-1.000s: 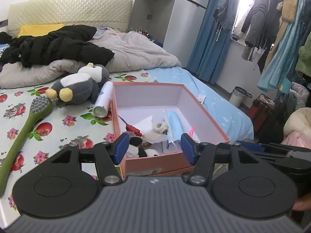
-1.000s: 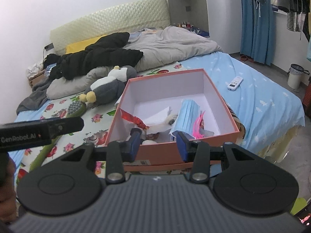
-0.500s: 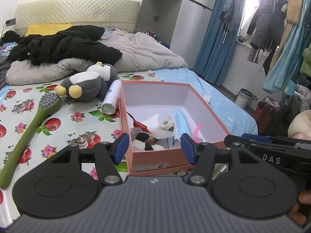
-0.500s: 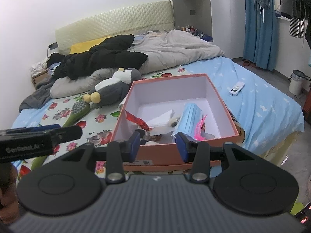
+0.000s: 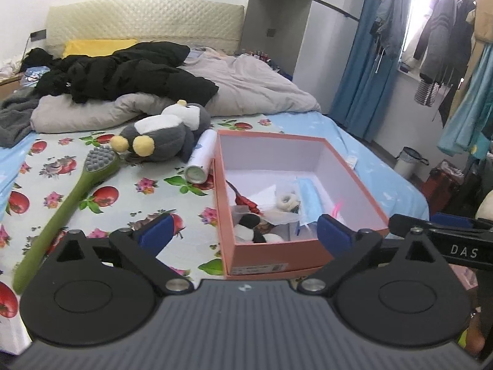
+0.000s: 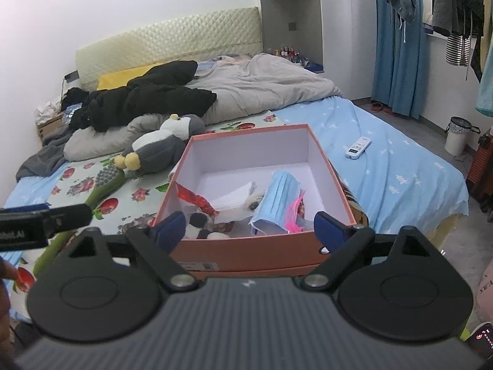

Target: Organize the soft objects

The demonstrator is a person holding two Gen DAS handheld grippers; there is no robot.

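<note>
A stuffed penguin (image 5: 160, 141), grey and white with yellow feet, lies on the flowered sheet (image 5: 129, 191) of the bed, just left of the far corner of an open orange cardboard box (image 5: 277, 254). In the right wrist view the same penguin (image 6: 160, 151) sits at the far left of the box (image 6: 246, 256), its head against a grey duvet (image 6: 262, 92).

Inside the box, crowded toward the near wall, lie a blue face mask (image 6: 277, 197), a red wrapper (image 6: 197, 199), white paper (image 6: 234, 197), a pink strip (image 6: 297, 212) and some small black-and-white soft pieces (image 6: 197, 225).

A white spray can (image 5: 201, 160) lies on its side between the penguin and the box's left wall. Further left, a long green brush (image 5: 71, 203) with a grey bristle head rests on the sheet. A black jacket (image 5: 123, 74) is heaped on the duvet at the far end, before a padded headboard (image 5: 144, 24). A white remote (image 6: 357, 148) lies on the blue sheet (image 6: 385, 169) right of the box.

The left gripper (image 5: 243, 236) hovers at the box's near edge; its jaws have just been opening and stand wide apart with nothing clamped. The right gripper (image 6: 249, 231) hovers likewise over the near wall, its jaws also just opened wide and empty.
</note>
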